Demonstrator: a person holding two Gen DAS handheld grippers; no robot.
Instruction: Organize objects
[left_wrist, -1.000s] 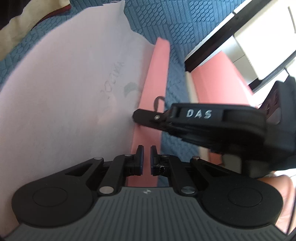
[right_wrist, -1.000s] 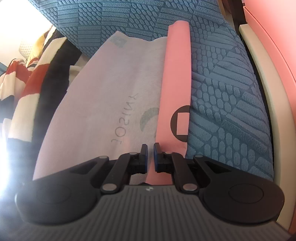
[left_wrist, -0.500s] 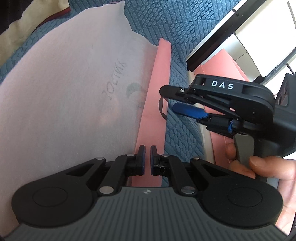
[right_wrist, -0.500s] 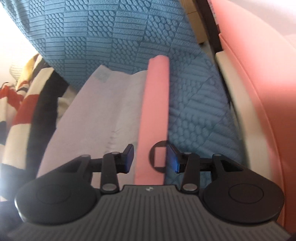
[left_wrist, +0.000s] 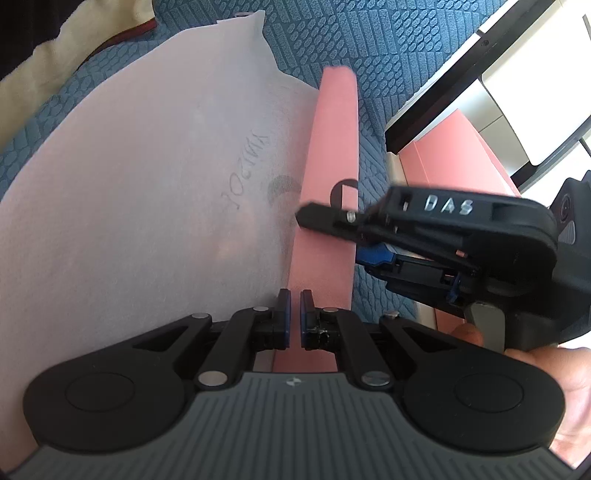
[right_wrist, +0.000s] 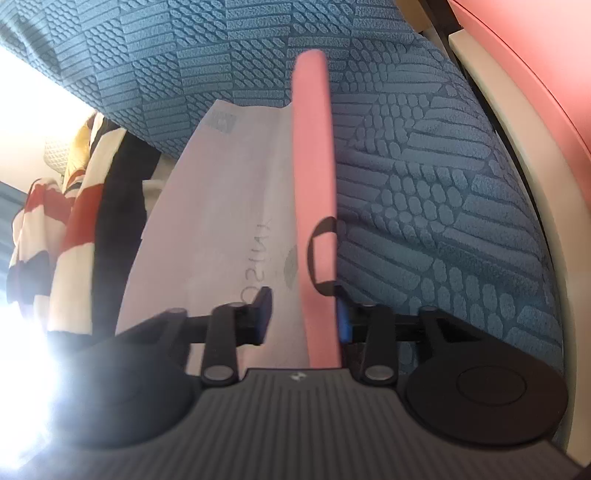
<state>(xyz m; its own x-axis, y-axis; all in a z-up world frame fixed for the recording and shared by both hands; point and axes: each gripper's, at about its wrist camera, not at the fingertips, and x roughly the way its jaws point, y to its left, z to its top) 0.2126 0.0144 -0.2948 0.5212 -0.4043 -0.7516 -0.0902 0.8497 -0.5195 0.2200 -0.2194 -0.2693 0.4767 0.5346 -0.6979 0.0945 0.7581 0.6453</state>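
Spread under both tongs: a blue quilted cover (left_wrist: 369, 55). On it, ahead and to the left of the left tongs (left_wrist: 295, 317), a big white sheet (left_wrist: 147, 184) with faint print. Along that sheet's right edge, straight ahead of the left tongs, a long pink strip (left_wrist: 328, 166) bearing a small black loop (left_wrist: 343, 188).

Left tongs narrow, only a slit between the pads; cannot tell whether anything thin is pinched there. Right tongs (right_wrist: 303, 317) wide, set astride the pink strip just short of the loop, right pad against the strip's edge, left pad well apart over the white sheet.

Step in hand, most likely: taking hold of the strip to tidy it away. Next move calls for closing the right tongs squarely on the strip without catching the sheet, then lifting gently, since both look thin and limp.

Seen only from the left: the right tongs side-on and the hand (left_wrist: 554, 387) squeezing them. Seen only from the right: the straddle itself, plus a striped cloth (right_wrist: 74, 221) far left of the tongs.
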